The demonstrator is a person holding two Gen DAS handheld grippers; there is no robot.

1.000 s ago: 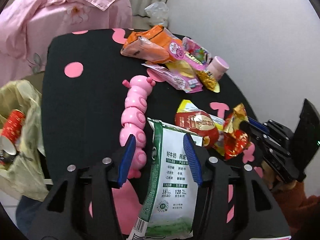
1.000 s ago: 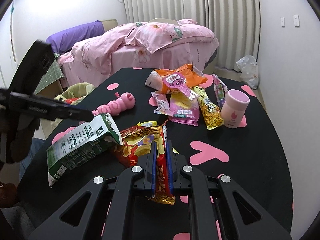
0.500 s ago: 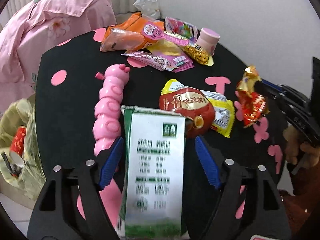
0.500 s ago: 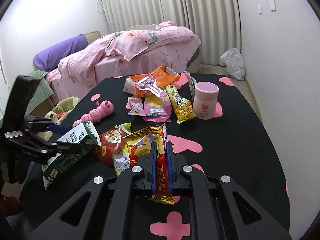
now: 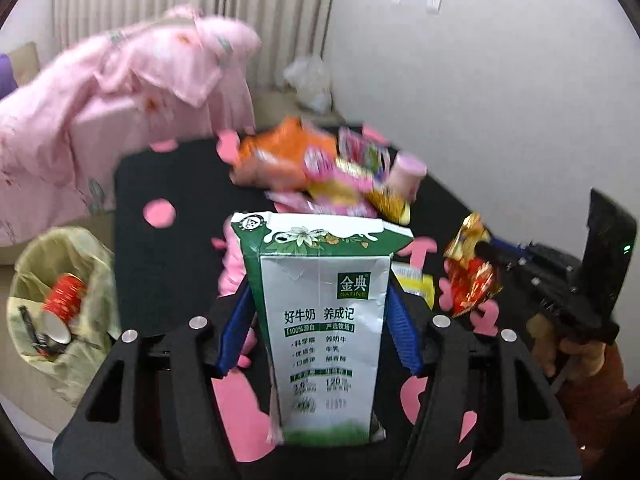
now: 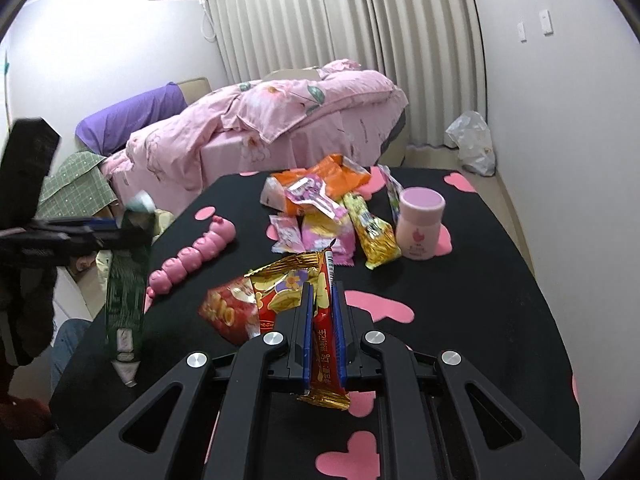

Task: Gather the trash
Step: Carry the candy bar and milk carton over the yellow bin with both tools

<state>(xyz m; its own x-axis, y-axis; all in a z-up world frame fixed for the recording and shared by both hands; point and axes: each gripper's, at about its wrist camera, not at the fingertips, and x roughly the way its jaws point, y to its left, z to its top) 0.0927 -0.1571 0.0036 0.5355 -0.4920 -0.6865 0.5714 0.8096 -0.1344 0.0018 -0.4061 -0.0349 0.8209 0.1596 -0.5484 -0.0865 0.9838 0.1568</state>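
My left gripper (image 5: 320, 320) is shut on a flattened green and white milk carton (image 5: 324, 320) and holds it upright above the black table (image 5: 168, 248). From the right wrist view the carton (image 6: 126, 276) hangs edge-on at the left. My right gripper (image 6: 322, 304) is shut on a red and gold snack wrapper (image 6: 320, 320), lifted above the table; it also shows in the left wrist view (image 5: 468, 268). A trash bin lined with a yellowish bag (image 5: 60, 300) stands left of the table, holding a red cup (image 5: 64, 304).
A pink caterpillar toy (image 6: 192, 256) lies mid-table. Far side holds an orange bag (image 6: 320, 180), several pink and gold wrappers (image 6: 372, 232) and a pink jar (image 6: 420, 224). A yellow wrapper (image 5: 416, 284) lies behind the carton. A pink bed (image 6: 280, 120) stands beyond.
My left gripper has lifted the milk carton off the table and tilted it upright. My right gripper has raised the red and gold wrapper higher.
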